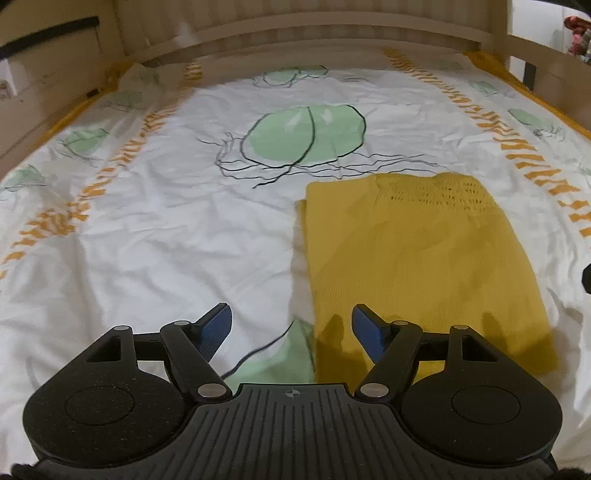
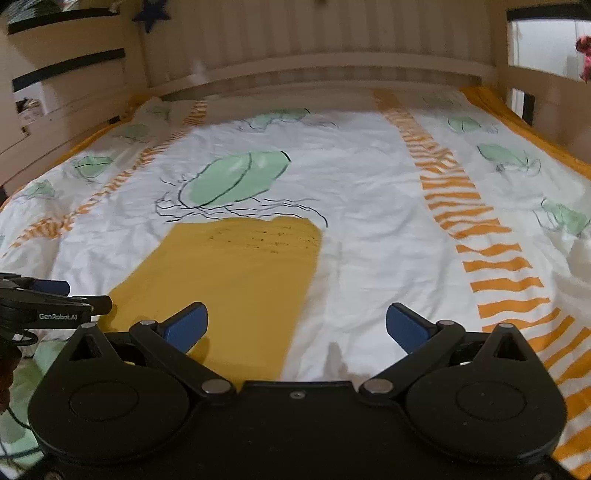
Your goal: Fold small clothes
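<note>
A mustard-yellow knit garment (image 1: 417, 254) lies flat on the bed as a long rectangle, with an openwork band at its far end. In the right wrist view the garment (image 2: 236, 280) lies left of centre. My left gripper (image 1: 291, 328) is open and empty, hovering over the garment's near left edge. My right gripper (image 2: 295, 325) is open and empty, over the garment's near right edge. The left gripper (image 2: 48, 295) also shows at the left edge of the right wrist view.
The bed sheet (image 1: 147, 236) is white with green blobs and orange striped bands (image 2: 491, 254). A wooden headboard (image 1: 303, 33) stands at the far end and wooden side rails (image 2: 70, 122) run along the bed.
</note>
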Available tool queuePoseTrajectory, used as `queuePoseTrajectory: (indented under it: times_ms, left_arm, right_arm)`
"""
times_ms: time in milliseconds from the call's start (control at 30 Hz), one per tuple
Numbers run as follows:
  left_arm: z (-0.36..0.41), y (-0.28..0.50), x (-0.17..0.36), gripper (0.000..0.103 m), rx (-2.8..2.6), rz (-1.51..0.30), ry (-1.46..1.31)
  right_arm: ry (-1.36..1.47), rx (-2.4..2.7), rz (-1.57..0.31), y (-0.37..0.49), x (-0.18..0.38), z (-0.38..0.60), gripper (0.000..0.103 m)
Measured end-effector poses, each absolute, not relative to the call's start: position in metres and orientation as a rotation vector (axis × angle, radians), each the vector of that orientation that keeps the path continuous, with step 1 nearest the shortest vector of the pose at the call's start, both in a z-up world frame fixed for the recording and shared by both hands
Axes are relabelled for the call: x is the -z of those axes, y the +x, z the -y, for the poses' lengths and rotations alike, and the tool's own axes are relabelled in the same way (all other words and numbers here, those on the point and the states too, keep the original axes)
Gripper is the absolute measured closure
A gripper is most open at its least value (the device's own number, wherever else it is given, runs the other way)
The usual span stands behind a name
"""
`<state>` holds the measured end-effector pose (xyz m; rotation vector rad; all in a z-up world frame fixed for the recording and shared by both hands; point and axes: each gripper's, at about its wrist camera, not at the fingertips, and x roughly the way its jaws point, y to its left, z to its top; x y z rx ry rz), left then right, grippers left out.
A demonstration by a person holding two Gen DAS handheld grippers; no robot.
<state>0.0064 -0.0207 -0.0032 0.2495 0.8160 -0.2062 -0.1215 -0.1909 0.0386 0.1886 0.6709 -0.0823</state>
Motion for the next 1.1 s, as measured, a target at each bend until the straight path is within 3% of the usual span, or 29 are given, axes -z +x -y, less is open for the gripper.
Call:
queuePoseTrajectory:
  times_ms: [1100]
  left_arm:
    - [-0.001,-0.041,0.010,0.033,0.223,-0.944,0.146]
  right_arm:
    - [0.259,0.099,-0.783,-0.161,-0.028,0.160,0.001]
